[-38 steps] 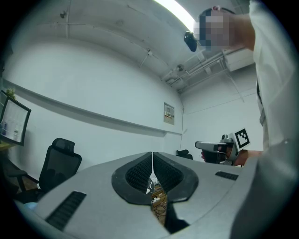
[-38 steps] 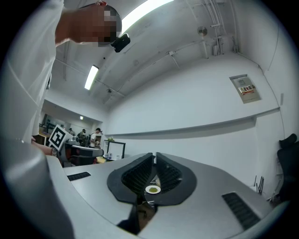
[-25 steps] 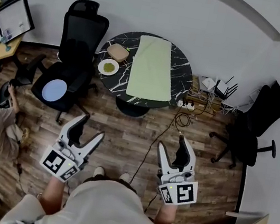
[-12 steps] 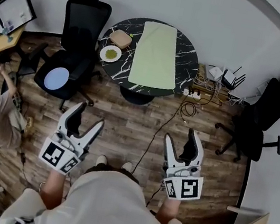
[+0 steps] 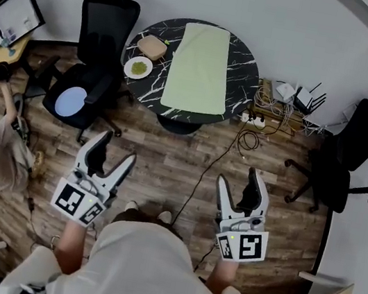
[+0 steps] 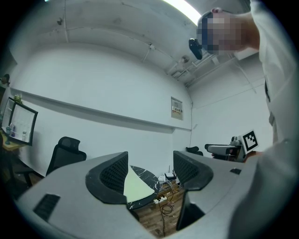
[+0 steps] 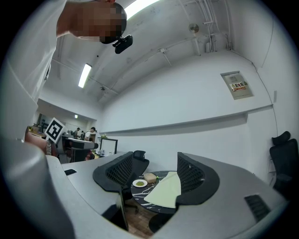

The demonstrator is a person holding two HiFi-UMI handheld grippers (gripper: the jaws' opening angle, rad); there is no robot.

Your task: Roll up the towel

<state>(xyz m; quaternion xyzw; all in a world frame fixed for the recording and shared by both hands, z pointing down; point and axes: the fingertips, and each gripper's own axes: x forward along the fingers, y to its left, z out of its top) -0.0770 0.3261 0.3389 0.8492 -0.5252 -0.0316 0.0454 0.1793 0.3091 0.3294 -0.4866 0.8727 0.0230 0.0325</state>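
In the head view, the left gripper [image 5: 114,150] and the right gripper [image 5: 239,179] are held level over the wood floor [image 5: 166,168], each with its fingers spread wide and nothing between them. The towel [image 5: 200,57] is laid flat and unrolled along the middle of the round table [image 5: 241,82], well apart from both grippers. A plate [image 5: 137,67] and a box [image 5: 151,47] are set on the table just left of the towel. A chair [image 5: 89,84] is placed at the table's left edge and a cable [image 5: 207,175] is trailed across the open floor between table and grippers. A second chair [image 5: 348,157] is seen far right.

In the left gripper view, the fingers [image 6: 112,179] are seen wide apart and empty. The towel's near end is framed between them, hanging slightly over the table edge. A monitor [image 6: 18,123] is shown at far left.

In the right gripper view, the fingers [image 7: 196,175] are likewise seen wide apart, with nothing gripped. The towel, plate and box are all shown in the gap, far off; the plate and box are not shown in the left gripper view.
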